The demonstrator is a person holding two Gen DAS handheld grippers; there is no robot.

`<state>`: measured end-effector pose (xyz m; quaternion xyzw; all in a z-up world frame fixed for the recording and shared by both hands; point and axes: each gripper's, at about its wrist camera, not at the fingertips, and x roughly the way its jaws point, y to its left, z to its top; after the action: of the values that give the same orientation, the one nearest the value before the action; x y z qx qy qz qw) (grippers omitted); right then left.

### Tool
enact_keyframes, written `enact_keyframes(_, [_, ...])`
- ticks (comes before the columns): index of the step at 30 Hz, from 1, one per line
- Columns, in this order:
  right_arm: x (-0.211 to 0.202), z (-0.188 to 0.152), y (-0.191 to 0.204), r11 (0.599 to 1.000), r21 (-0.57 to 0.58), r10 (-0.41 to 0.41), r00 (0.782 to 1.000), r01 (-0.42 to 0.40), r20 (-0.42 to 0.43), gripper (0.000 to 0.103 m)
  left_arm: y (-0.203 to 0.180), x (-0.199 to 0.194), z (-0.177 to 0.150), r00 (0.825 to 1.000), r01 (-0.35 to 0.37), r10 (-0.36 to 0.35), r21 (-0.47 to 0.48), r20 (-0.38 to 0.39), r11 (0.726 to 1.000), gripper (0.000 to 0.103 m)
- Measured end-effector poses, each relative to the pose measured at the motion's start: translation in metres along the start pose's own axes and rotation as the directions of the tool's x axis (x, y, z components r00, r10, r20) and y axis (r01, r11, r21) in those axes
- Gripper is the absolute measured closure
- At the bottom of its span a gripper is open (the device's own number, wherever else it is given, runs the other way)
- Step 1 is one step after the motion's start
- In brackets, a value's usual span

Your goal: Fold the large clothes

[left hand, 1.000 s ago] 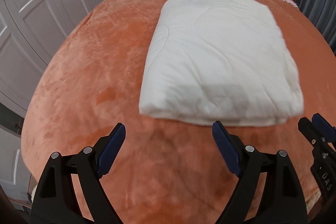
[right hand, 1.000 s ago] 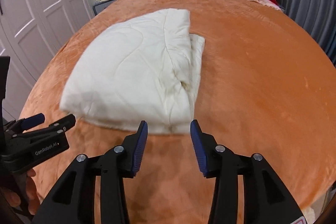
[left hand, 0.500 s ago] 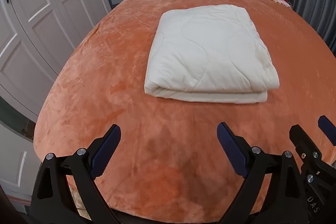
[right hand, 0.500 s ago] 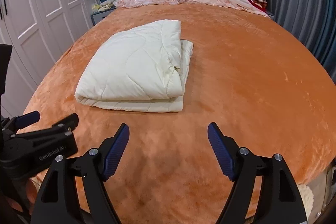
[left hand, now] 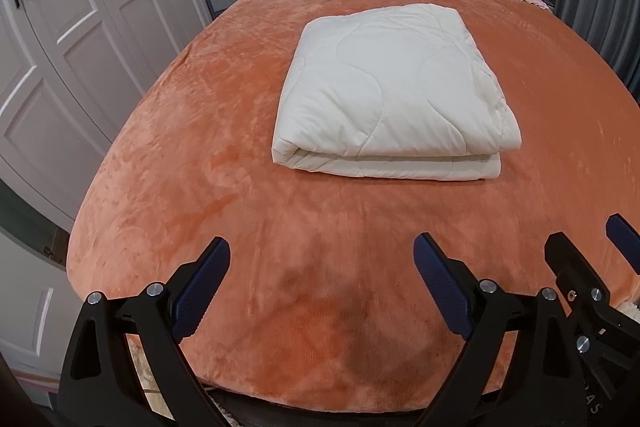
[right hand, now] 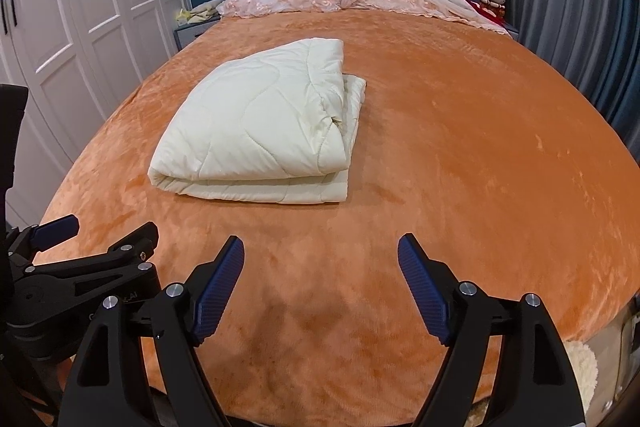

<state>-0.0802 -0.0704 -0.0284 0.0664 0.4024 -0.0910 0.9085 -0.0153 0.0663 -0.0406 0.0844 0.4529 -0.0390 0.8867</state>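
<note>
Presently: folded white quilt (left hand: 394, 95), lying on the orange bed (left hand: 200, 147), long axis running toward the headboard, its doubled fold edge facing the fingers. Left gripper (left hand: 322, 291): jaws wide, empty, well short of the quilt's near edge, roughly square to it. Right gripper (right hand: 320, 287): jaws having just opened wide, nothing between them, the quilt ahead and leftward. Left hand judged marginally nearer.

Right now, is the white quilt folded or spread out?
Folded. The white quilt lies as a compact rectangle on the orange bed cover, stacked layers showing along its near edge.
</note>
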Motion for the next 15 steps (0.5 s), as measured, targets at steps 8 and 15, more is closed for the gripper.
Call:
enact_keyframes(8, [-0.0023,-0.0029,0.0029,1.0,0.005,0.003,1.0,-0.003,0.0,0.026,0.004,-0.0028,-0.0044,1.0,-0.011,0.011,-0.009,0.002,1.0,0.012])
enact_keyframes(15, [-0.0031,-0.0084,0.0066,1.0,0.006,0.003,1.0,-0.003,-0.002,0.026,0.0076,-0.0018,-0.0077,1.0,-0.021,0.021,-0.026,0.002,0.999,0.012])
